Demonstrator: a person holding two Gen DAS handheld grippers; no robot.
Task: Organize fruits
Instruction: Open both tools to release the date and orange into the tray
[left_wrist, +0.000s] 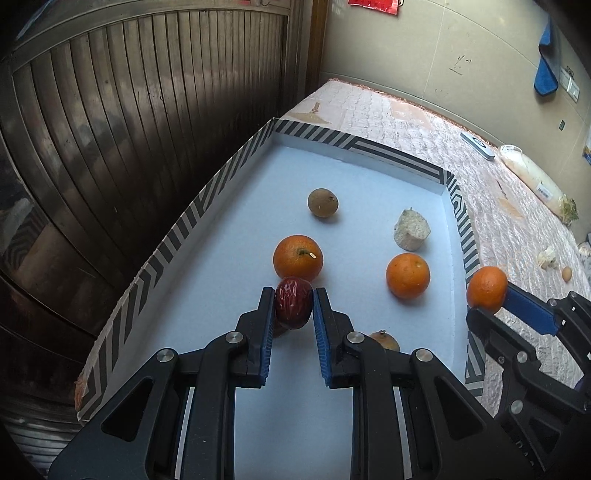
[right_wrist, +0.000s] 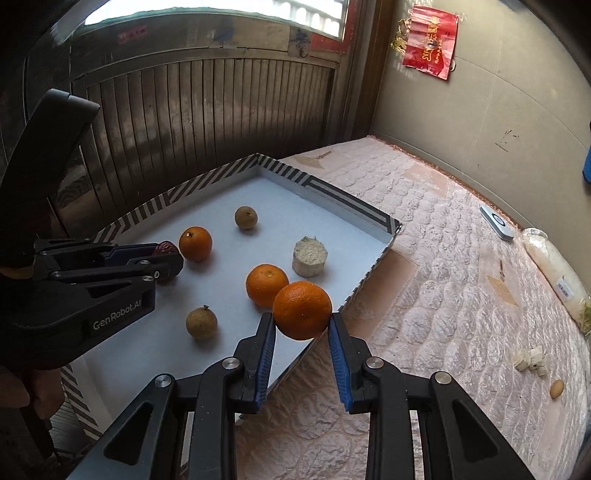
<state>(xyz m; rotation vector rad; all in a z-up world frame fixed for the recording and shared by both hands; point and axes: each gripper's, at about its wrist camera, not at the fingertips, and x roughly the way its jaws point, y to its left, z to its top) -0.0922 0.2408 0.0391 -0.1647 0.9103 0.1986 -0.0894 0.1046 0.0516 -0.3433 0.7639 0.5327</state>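
- A quilted pink mattress (right_wrist: 443, 266) fills the right side of both views
- A flat white device with a dark round mark (right_wrist: 496, 222) lies on the mattress near the wall
- A long white vegetable in clear wrap (right_wrist: 557, 277), leafy at one end, rests beside the device
- Small pale chunks (right_wrist: 530, 360) sit in a cluster on the mattress, with a small tan oval thing (right_wrist: 557, 389) just beside them
- A red paper hanging (right_wrist: 430, 40) with gold print is on the beige wall
- A blue cloth (left_wrist: 548, 70) hangs on the wall
- A dark slatted wooden panel (left_wrist: 129, 129) stands at the left
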